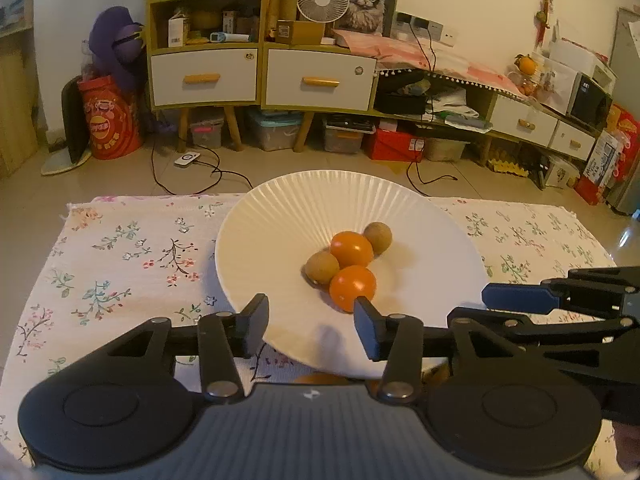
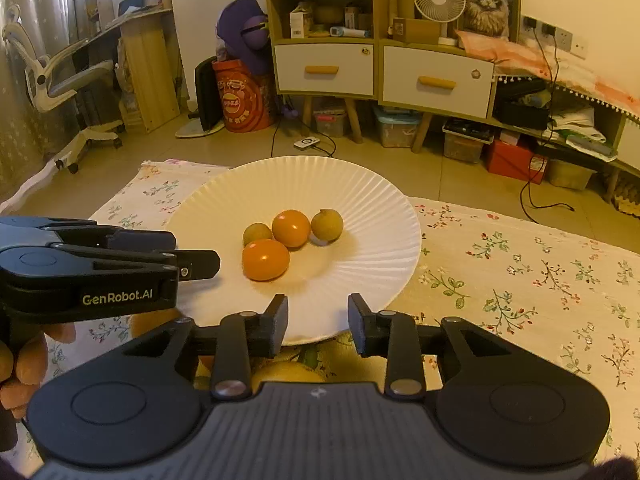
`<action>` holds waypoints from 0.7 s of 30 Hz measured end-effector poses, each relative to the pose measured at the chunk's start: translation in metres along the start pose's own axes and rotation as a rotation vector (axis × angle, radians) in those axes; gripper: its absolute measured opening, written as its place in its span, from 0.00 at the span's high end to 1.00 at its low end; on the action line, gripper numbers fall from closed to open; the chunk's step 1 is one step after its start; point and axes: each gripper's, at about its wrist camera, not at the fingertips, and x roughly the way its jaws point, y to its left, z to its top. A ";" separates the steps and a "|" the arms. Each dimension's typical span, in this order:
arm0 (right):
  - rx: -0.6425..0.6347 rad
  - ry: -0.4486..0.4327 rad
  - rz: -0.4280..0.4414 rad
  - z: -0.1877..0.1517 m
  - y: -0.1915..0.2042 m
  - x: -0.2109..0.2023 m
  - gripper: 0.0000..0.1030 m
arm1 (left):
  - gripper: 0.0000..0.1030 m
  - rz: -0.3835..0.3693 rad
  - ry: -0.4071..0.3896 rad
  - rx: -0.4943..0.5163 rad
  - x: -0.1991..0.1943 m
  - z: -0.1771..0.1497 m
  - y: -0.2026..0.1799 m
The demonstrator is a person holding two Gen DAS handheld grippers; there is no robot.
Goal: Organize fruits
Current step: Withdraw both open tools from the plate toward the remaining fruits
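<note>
A white ribbed plate [image 1: 280, 232] [image 2: 360, 248] rests on a floral cloth. It holds two orange fruits [image 1: 351, 249] [image 1: 353, 286] and two small brown round fruits [image 1: 378, 236] [image 1: 321, 267], all touching in a cluster. My left gripper [image 1: 310, 312] hovers open over the plate's near rim, nothing between its fingers; the nearer orange fruit sits just beyond its right finger. My right gripper [image 2: 318, 312] is open over the near rim too, and empty. The nearer orange fruit [image 2: 265, 259] lies ahead of it. The left gripper [image 2: 196, 258] reaches in from the left.
A floral cloth [image 1: 120, 260] covers the table around the plate. A yellowish fruit [image 2: 286, 372] peeks out below the right gripper, mostly hidden. A hand [image 2: 24, 360] holds the left gripper. Beyond the table are floor, cables and cabinets [image 1: 260, 76].
</note>
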 end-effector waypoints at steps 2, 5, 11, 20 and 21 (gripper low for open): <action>-0.006 0.000 -0.001 -0.001 0.001 -0.003 0.65 | 0.65 -0.001 0.001 0.007 -0.004 -0.001 0.000; -0.020 -0.002 -0.006 -0.001 0.003 -0.010 0.59 | 0.62 -0.004 0.007 0.014 -0.010 -0.003 0.001; -0.039 -0.009 -0.020 -0.005 0.007 -0.025 0.46 | 0.54 -0.007 0.014 0.030 -0.024 -0.009 0.004; -0.058 -0.010 -0.025 -0.011 0.013 -0.043 0.29 | 0.34 -0.013 0.029 0.053 -0.044 -0.019 0.004; -0.063 -0.008 -0.027 -0.012 0.014 -0.045 0.27 | 0.32 -0.013 0.030 0.056 -0.045 -0.019 0.004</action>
